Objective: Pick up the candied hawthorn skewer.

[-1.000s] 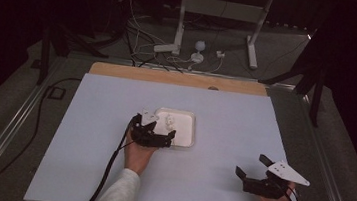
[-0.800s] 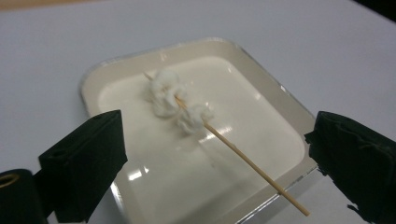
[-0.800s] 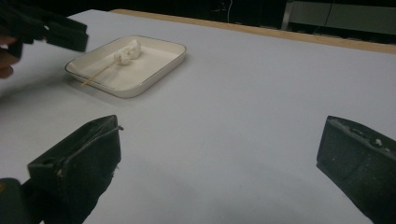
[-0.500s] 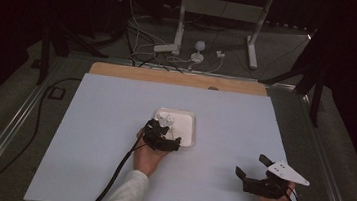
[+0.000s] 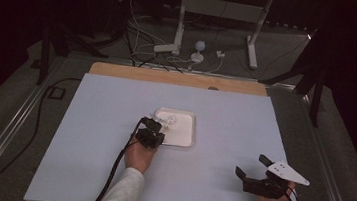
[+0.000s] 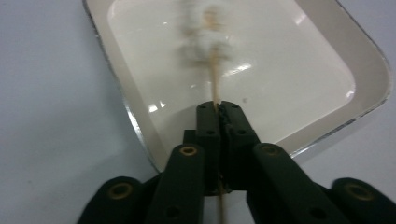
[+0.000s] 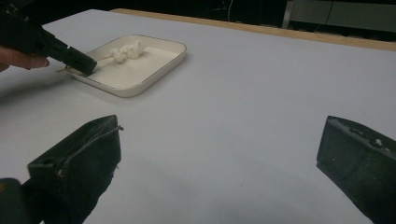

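Dark floor strewn with cables rings one pale surface [image 5: 89, 121], its far edge trimmed by a wooden strip [image 5: 179, 78]. Two forearms in light sleeves enter from the near side, each hand carrying a hand-held gripper. One white rectangular tray [image 5: 187, 136] sits near the middle of the surface, holding a single wooden skewer [image 6: 215, 86] threaded with white marshmallow-like pieces [image 7: 126, 51]; their number cannot be told through the blur. The left hand-held gripper [image 5: 151, 128] reaches forward over the tray's near-left rim, its jaws having just been closing, and now pressed together on the skewer's bare stick, which passes between them and out behind. The skewer's loaded end points into the tray, lying over its floor. The right hand-held gripper [image 5: 252, 167], topped by a grey three-cornered plate, rests low at the near-right corner of the surface, well apart from the tray, its jaws spread wide with nothing between them.
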